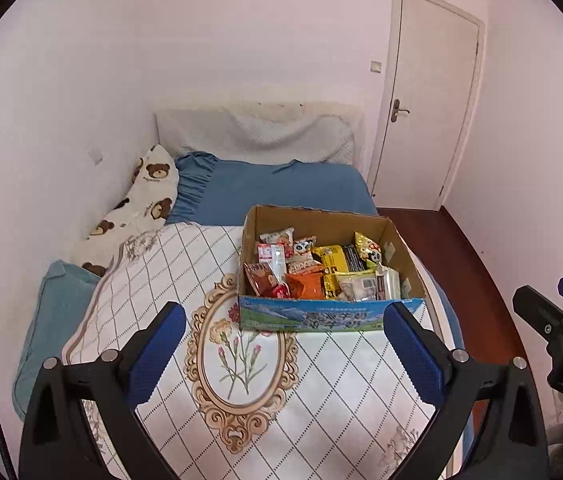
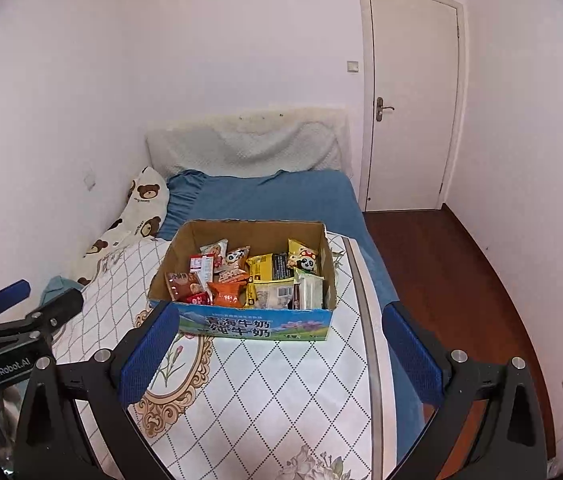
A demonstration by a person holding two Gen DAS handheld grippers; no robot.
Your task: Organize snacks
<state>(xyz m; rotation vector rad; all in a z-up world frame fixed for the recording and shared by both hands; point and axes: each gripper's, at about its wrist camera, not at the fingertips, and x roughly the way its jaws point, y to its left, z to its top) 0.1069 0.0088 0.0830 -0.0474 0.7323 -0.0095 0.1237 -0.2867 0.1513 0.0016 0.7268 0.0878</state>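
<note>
The left gripper and the right gripper are hovering over the quilt, both with jaws spread wide and holding nothing. Just beyond them, the box is sitting on the quilt, with the snacks lying inside it. Farther away, a door is standing closed.
</note>
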